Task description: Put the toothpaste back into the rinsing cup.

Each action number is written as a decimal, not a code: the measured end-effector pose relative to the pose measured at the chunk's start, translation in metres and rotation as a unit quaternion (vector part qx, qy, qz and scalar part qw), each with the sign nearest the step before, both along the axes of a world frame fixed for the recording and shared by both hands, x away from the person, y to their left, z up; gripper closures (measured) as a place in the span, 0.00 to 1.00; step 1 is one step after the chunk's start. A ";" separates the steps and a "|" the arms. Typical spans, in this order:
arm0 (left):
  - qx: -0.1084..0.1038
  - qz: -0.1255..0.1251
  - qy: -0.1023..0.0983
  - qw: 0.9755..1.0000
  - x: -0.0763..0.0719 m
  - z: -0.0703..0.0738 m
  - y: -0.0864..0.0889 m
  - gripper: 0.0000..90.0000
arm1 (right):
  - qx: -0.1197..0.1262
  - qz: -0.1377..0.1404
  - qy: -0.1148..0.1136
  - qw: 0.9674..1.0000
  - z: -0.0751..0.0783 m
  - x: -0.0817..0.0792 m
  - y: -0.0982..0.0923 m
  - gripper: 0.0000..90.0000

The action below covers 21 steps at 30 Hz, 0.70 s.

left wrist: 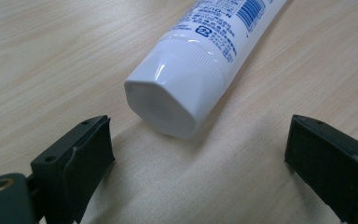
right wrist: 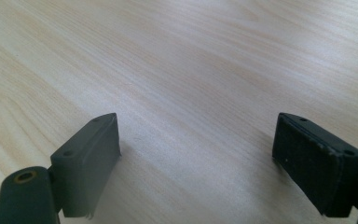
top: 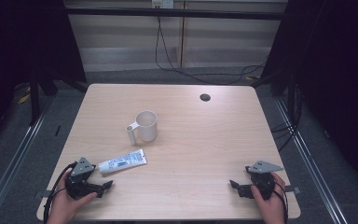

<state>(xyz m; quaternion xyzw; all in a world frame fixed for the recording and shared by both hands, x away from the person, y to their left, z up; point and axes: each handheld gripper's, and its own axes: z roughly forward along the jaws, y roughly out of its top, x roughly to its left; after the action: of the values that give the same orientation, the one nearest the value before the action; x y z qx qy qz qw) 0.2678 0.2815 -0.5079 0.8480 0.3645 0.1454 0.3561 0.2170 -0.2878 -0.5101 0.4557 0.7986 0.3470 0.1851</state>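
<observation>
Nearby, a smooth white ridged-cap tube (left wrist: 200,65)

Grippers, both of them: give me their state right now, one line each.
Left gripper: open, holding nothing; the cap end of the toothpaste tube lies just ahead of its jaws.
Right gripper: open, holding nothing, bare table between its jaws.

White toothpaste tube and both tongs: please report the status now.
Left tongs open, cap end of white toothpaste tube just ahead, not touched. Right tongs open over bare wooden table. White plastic cup stands beyond the tube, apart.
</observation>
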 end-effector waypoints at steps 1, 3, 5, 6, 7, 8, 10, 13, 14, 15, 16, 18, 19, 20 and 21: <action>0.000 0.000 0.001 1.000 0.000 0.000 0.000 0.08 | 0.000 0.000 0.000 1.000 0.000 0.000 0.000 0.16; 0.000 0.000 0.000 1.000 0.000 0.000 0.000 0.08 | -0.001 0.002 -0.001 1.000 0.000 0.000 0.000 0.16; -0.001 0.004 0.000 1.000 0.000 0.000 0.000 0.08 | -0.001 0.002 -0.001 1.000 0.000 0.000 0.000 0.16; -0.001 0.005 0.001 1.000 0.000 0.000 0.000 0.09 | 0.000 0.002 -0.001 1.000 0.000 0.000 0.000 0.16; 0.002 0.008 0.003 1.000 0.000 0.001 -0.001 0.09 | -0.001 0.002 -0.001 1.000 0.000 0.000 0.000 0.16; -0.001 0.014 0.007 1.000 0.001 0.001 -0.002 0.10 | 0.000 0.002 -0.001 1.000 0.000 0.000 0.000 0.16; 0.009 0.015 0.013 1.000 0.002 0.004 -0.002 0.13 | 0.000 0.002 -0.001 1.000 0.000 0.000 0.000 0.16; 0.031 0.011 0.038 0.999 0.007 0.011 -0.004 0.18 | -0.001 0.002 -0.001 1.000 0.000 0.000 0.000 0.16; 0.041 0.008 0.043 0.998 0.009 0.012 -0.005 0.18 | 0.000 0.002 -0.001 1.000 0.000 0.000 0.000 0.16; 0.047 0.006 0.055 0.997 0.011 0.014 -0.007 0.20 | 0.001 0.003 -0.001 1.000 0.000 0.000 0.000 0.16; 0.055 0.002 0.062 0.997 0.013 0.016 -0.008 0.20 | 0.001 0.003 -0.001 1.000 0.000 0.000 0.000 0.16; 0.081 -0.006 0.059 0.995 0.016 0.020 -0.011 0.24 | 0.001 0.003 -0.001 1.000 0.000 0.000 0.000 0.16; 0.095 -0.010 0.061 0.994 0.017 0.022 -0.012 0.24 | 0.000 0.003 -0.002 1.000 0.000 0.000 0.000 0.16; 0.119 -0.014 0.063 0.991 0.019 0.026 -0.014 0.24 | 0.000 0.003 -0.002 1.000 0.000 0.000 0.000 0.16; 0.128 -0.020 0.070 0.989 0.021 0.029 -0.015 0.24 | 0.000 0.003 -0.001 1.000 0.000 0.000 0.000 0.16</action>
<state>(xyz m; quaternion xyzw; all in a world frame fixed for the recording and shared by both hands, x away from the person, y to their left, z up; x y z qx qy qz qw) 0.2889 0.2660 -0.4793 0.9018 0.3503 0.1237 0.2208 0.2168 -0.2881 -0.5102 0.4533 0.7994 0.3482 0.1849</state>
